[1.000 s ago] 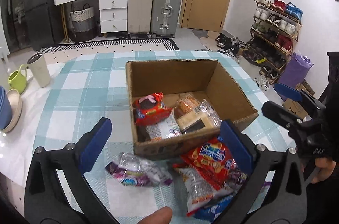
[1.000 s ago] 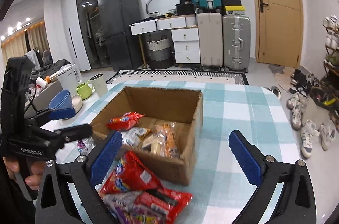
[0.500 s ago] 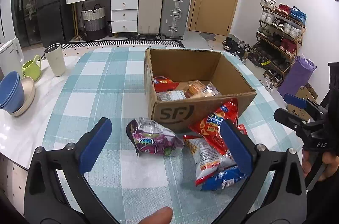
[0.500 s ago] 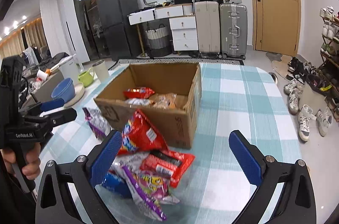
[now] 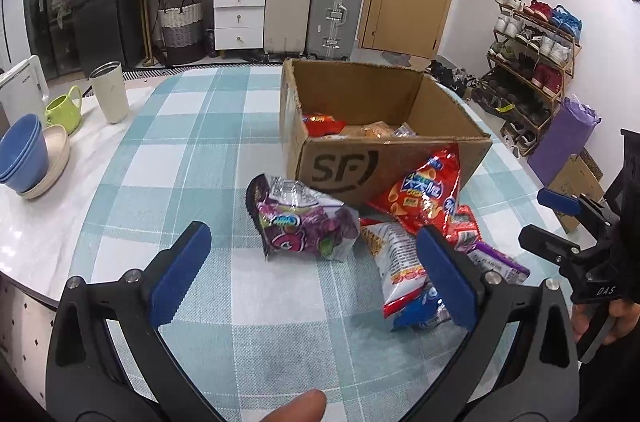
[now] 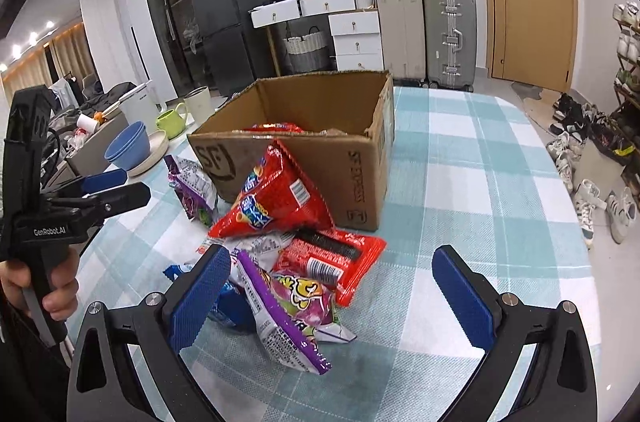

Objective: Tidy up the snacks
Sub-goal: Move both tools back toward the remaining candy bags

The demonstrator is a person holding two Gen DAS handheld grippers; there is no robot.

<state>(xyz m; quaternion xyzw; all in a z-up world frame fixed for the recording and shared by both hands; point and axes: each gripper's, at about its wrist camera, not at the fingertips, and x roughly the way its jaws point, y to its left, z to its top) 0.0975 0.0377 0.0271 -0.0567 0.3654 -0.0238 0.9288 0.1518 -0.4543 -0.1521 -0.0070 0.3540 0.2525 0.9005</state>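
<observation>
Holding my left claw (image 5: 312, 274) with its blue pads spread wide, gripping nothing; my right claw (image 6: 332, 294) likewise apart and empty. Nearest, on the teal-checked worktop (image 5: 192, 150): a purple crinkled foil snack bag (image 5: 304, 222) lying alone, and beside it a heap of packets topped by a red triangular chip bag (image 6: 276, 198) leaning against the box front. Behind: a brown open-topped cardboard carton (image 5: 372, 158) holding more snacks. Far left: stacked blue bowls (image 5: 22, 158), a lime green mug (image 5: 64, 108).
</observation>
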